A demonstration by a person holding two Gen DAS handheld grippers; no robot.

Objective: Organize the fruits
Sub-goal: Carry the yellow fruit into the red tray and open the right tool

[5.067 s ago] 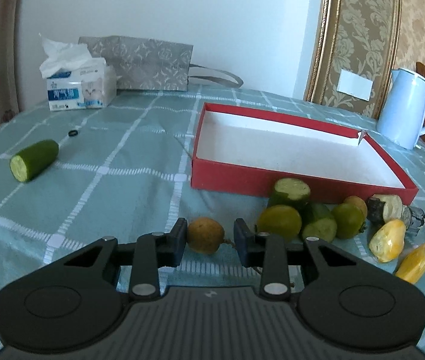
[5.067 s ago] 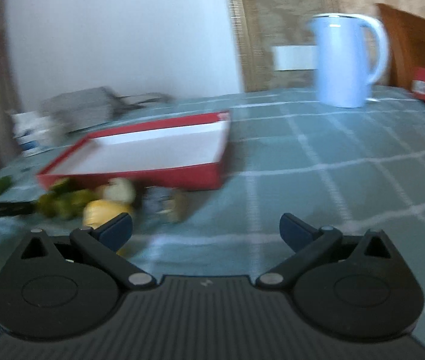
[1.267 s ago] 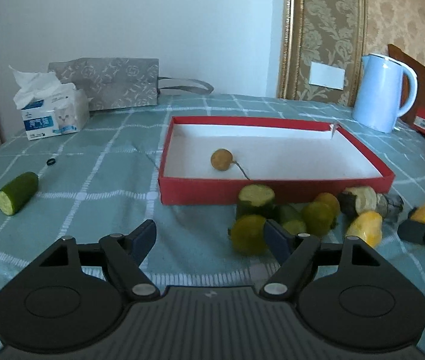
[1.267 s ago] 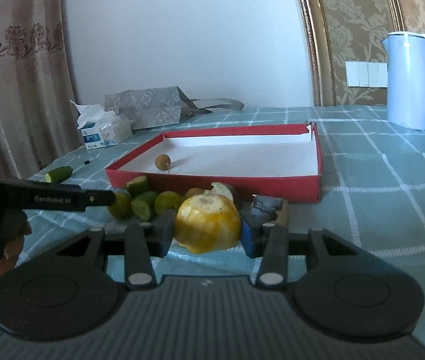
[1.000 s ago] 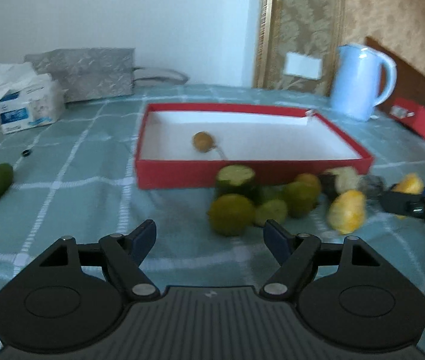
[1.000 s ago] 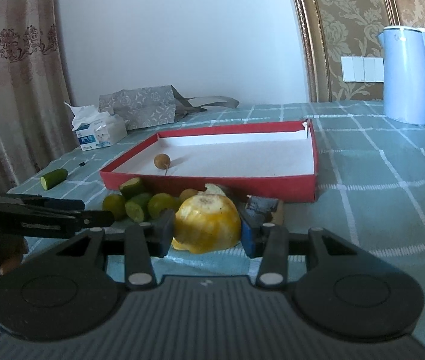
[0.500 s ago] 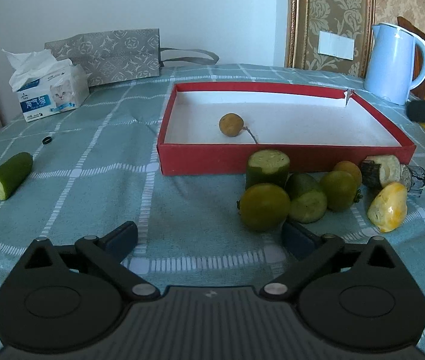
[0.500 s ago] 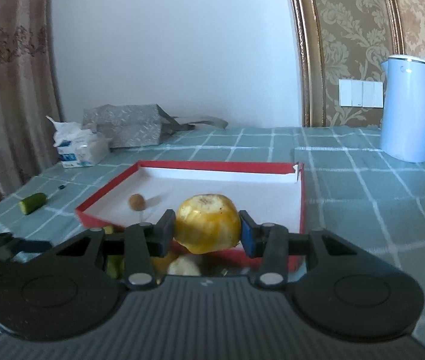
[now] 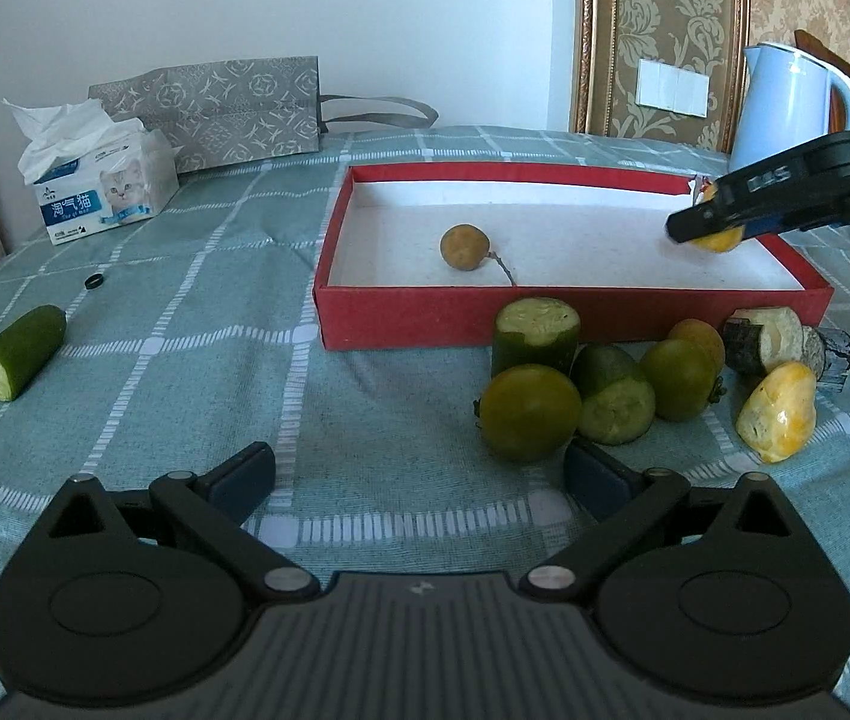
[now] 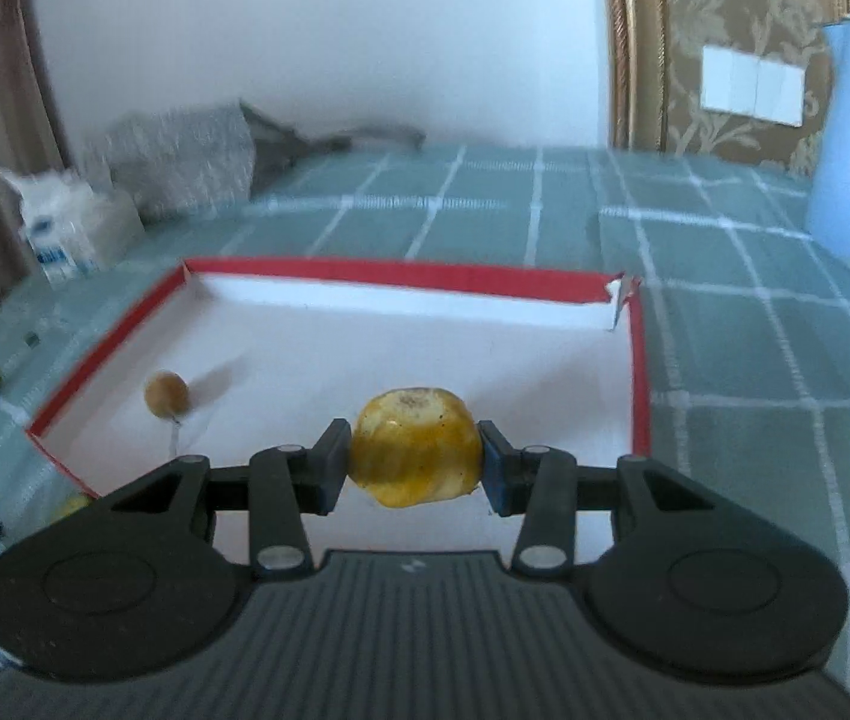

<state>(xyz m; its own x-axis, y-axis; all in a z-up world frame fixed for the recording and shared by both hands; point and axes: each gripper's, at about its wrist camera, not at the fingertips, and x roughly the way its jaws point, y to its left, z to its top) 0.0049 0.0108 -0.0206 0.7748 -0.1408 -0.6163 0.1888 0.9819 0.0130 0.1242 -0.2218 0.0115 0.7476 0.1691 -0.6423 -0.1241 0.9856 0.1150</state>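
A red box [image 9: 425, 315] with a white floor lies on the checked cloth and holds one small brown fruit [image 9: 464, 246], also seen in the right wrist view [image 10: 165, 393]. My right gripper [image 10: 416, 465] is shut on a peeled yellow fruit [image 10: 416, 453] above the box floor [image 10: 425, 348]; it shows in the left wrist view [image 9: 716, 234] over the box's right end. My left gripper [image 9: 419, 474] is open and empty, low over the cloth, just short of a green citrus [image 9: 529, 411] in a pile with cucumber pieces [image 9: 536, 333] and another yellow fruit [image 9: 778, 411].
A lone cucumber piece [image 9: 20, 352] lies far left. A tissue box [image 9: 101, 192] and a grey bag [image 9: 215, 108] stand at the back left. A blue kettle [image 9: 785, 105] stands at the back right. A small black ring [image 9: 95, 281] lies on the cloth.
My right gripper has carried the peeled yellow fruit up from the pile and over the box. My left gripper has opened wider and drawn closer to the green citrus.
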